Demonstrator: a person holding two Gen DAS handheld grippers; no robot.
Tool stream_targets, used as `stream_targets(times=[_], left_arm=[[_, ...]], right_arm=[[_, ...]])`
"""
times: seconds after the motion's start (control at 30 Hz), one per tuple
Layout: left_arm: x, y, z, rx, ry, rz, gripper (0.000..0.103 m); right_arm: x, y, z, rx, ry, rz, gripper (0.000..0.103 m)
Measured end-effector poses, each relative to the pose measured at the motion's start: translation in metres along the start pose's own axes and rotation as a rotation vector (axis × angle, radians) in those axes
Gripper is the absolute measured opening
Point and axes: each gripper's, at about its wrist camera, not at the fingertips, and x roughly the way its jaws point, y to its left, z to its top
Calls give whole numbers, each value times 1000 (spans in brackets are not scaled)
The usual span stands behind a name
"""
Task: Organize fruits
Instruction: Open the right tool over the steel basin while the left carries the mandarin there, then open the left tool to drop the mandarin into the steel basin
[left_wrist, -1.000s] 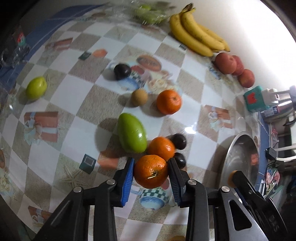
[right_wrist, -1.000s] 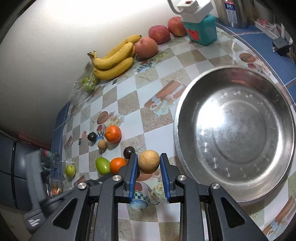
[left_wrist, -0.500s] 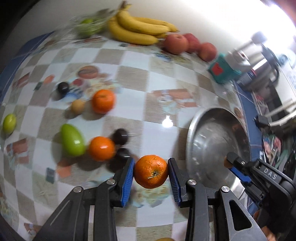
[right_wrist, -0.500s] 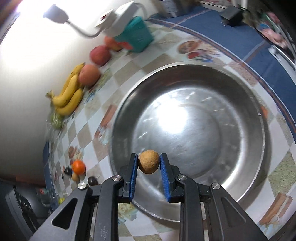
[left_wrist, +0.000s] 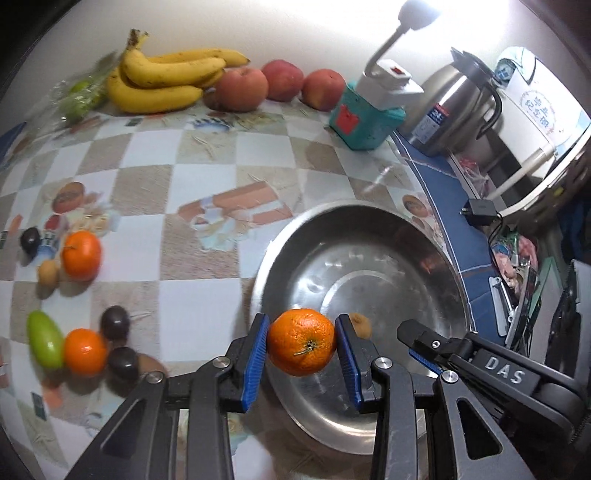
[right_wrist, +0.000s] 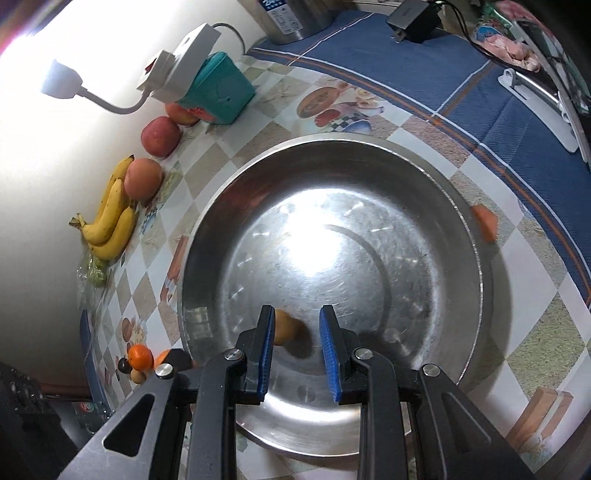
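Observation:
My left gripper (left_wrist: 301, 345) is shut on an orange (left_wrist: 301, 341) and holds it over the near left rim of the steel bowl (left_wrist: 436, 258). My right gripper (right_wrist: 297, 350) is open above the bowl (right_wrist: 476, 240); a small brown round fruit (right_wrist: 286, 328) lies blurred inside the bowl just under its left finger. That fruit shows in the left wrist view (left_wrist: 362, 325) behind the right finger. The right gripper's arm (left_wrist: 480, 365) reaches over the bowl's near right rim.
On the chequered cloth at left lie two oranges (left_wrist: 80, 254), a green mango (left_wrist: 44, 339), dark plums (left_wrist: 115, 322) and a small brown fruit (left_wrist: 48, 273). Bananas (left_wrist: 166, 79), apples (left_wrist: 242, 88), a teal box (left_wrist: 364, 118) and a kettle (left_wrist: 454, 107) line the back wall.
Both grippers swung right over the bowl. The right gripper opened and let go of the brown fruit, which dropped into the bowl. The left gripper still holds its orange.

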Motion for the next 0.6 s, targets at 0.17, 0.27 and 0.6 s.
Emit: stream_targets(times=[0.17,0.27,0.6], left_arm=[[14,-3,3,2,22,7,39],[17,-6,4,12,19,0,39],[18,-7,3,23,23,17,44]], right_arm=[[1,1,-1,3,1,-9,26],[1,1,-1,6,-4,-17,26],[0,3,-2,3,-11,-25,26]])
